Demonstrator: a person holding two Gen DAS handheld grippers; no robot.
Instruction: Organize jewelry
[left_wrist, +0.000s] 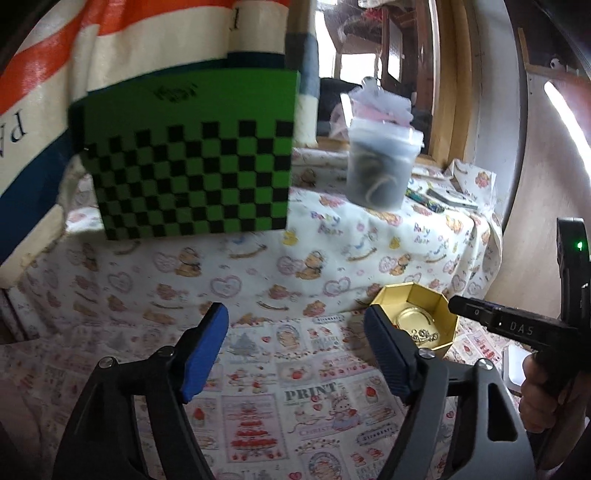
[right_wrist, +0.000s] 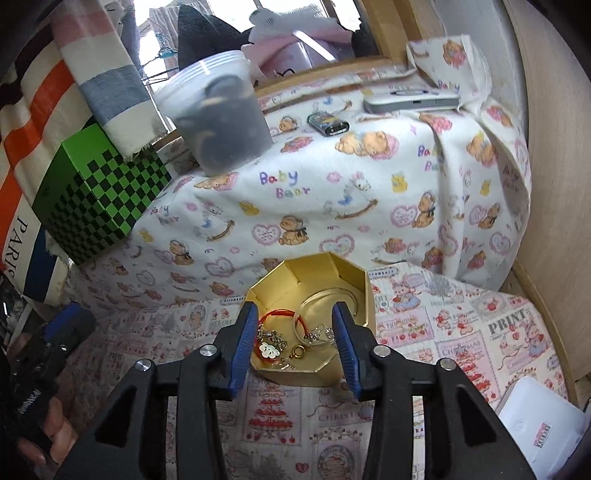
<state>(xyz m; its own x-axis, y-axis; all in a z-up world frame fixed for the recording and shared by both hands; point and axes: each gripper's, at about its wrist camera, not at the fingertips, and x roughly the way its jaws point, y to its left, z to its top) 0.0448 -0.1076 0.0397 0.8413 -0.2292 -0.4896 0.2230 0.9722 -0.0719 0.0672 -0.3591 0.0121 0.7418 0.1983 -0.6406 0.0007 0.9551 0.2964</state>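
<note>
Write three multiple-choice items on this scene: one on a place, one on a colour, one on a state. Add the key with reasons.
1. Where does the jewelry lie?
A. in the gold box
B. on the green box
C. in the plastic tub

2. What colour is the cord bracelet?
A. blue
B. red
C. black

3. How does the left gripper stand?
A. shut on a ring
B. shut, empty
C. open, empty

Key: A, the jewelry sits inside the gold box; B, the cord bracelet is red; C, the left gripper has nothing between its spread pads.

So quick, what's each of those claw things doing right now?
Left gripper: open, holding nothing.
Right gripper: open over the gold box, holding nothing.
</note>
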